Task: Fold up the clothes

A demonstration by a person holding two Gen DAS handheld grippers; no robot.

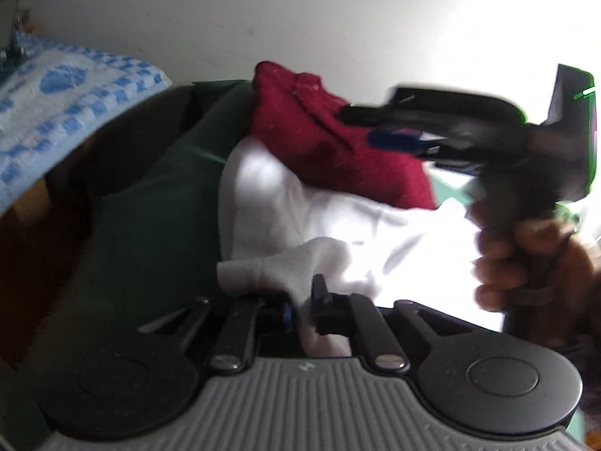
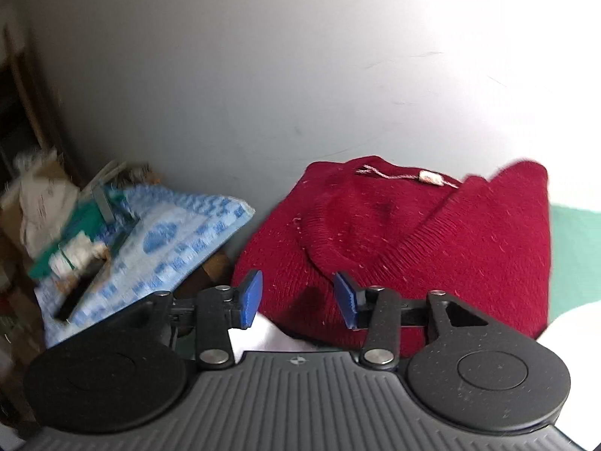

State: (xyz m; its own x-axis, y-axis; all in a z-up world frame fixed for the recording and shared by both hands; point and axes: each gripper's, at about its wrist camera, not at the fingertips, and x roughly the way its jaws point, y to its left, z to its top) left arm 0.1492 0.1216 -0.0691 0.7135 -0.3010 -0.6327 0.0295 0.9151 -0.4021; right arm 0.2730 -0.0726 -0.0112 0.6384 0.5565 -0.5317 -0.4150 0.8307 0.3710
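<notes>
White garment (image 1: pixel 300 233) in left hand-held gripper (image 1: pixel 302 306)

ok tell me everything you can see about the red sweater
The red sweater is a dark red, fuzzy knit with ribbed texture and pale lint flecks. It sits folded in a soft mound against the pale wall, a small tag on a string at its top edge. Its lower edge overlaps the white garment. The right claw is open just in front of it; whether it touches the knit cannot be told.
</notes>
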